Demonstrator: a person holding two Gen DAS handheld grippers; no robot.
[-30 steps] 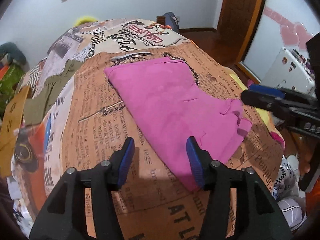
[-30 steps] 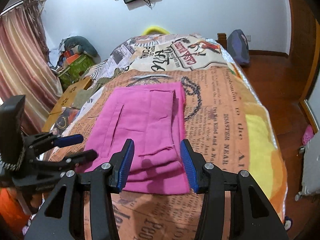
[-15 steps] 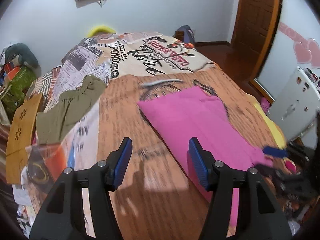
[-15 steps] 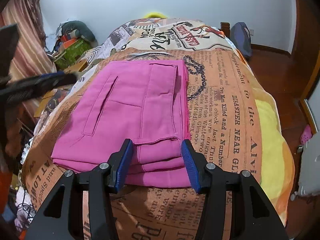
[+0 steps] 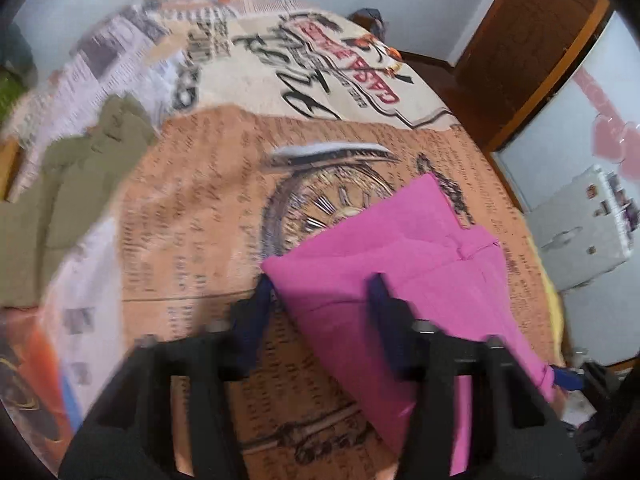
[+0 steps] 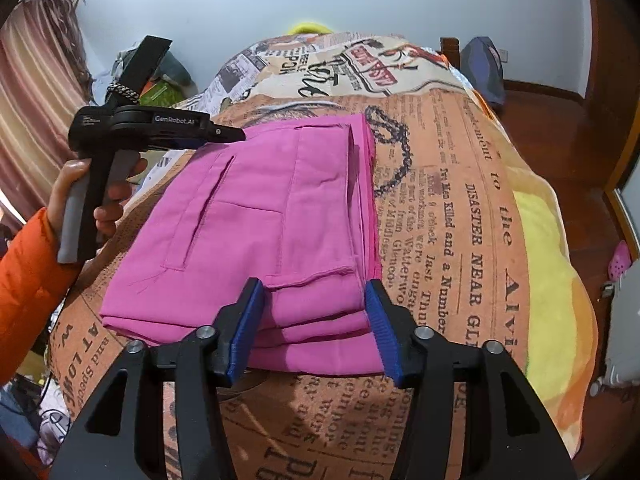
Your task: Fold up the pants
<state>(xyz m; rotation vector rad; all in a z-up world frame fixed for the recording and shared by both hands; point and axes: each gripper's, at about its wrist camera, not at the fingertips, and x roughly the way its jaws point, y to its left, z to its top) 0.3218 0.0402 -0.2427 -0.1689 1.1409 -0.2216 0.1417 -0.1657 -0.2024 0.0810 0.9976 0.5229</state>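
At the far left of the right wrist view a hand (image 6: 106,196) in an orange sleeve (image 6: 28,272) carries the left tongs (image 6: 234,135), whose tips reach the far left corner of the pink pants (image 6: 260,216). In the left wrist view those left tongs (image 5: 320,300) straddle that corner: one pad lies just outside the cloth edge on the bedspread, the other over the cloth. The jaws have just been closing, with the corner between them, but blur hides whether the pads press on it yet, so a grip cannot be confirmed. The pants lie folded into a flat, layered rectangle on the newspaper-print bed (image 6: 460,220), their long axis running away from the right tongs toward the head of the bed. An olive garment (image 5: 76,192) lies well apart, beyond and left of the left tongs. The right tongs (image 6: 316,320) stand apart over the near right corner, the stacked edges directly between the pads with no visible pinch; their jaws have just been opening. Each hand is thus nearest its own corner, left far and right near, so the next fold likely turns on bringing one end along that long axis toward the other.
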